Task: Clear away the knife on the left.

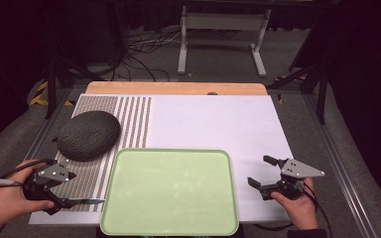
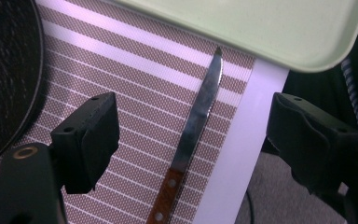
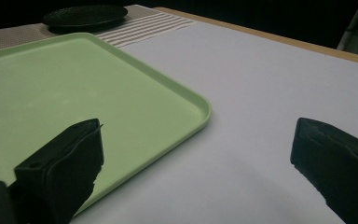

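High view: we see a white-topped desk (image 1: 213, 124) with a wooden far edge. A pale green rectangular plastic tray (image 1: 171, 191), empty, sits at 6 o'clock on the desk. A brown-and-white striped woven placemat (image 1: 129, 119) covers the desk's 9 o'clock side. A dark grey textured oval plate (image 1: 88, 135) lies on the mat at about 10 o'clock from the tray. The left tongs (image 1: 64, 191) are held in a hand at 8 o'clock, over the mat's near end. A steel knife with a brown riveted wooden handle (image 1: 87, 201) lies on the mat just beside the tray's left edge, tip toward the tray. The right tongs (image 1: 263, 172) are held in a hand at 4 o'clock, over bare white desk, jaws apart, nothing between them.

Left gripper view: the left tongs (image 2: 193, 135) are wide apart, the knife (image 2: 196, 121) lying flat on the mat between them, neither jaw touching it. The blade tip points to 12 o'clock, just short of the tray (image 2: 270, 23). Plate (image 2: 7, 70) at 9 o'clock.

Right gripper view: the right tongs (image 3: 196, 163) are wide apart and empty. Tray corner (image 3: 74, 88) at 10 o'clock, plate (image 3: 85, 16) far off at 11 o'clock on the mat (image 3: 144, 25).
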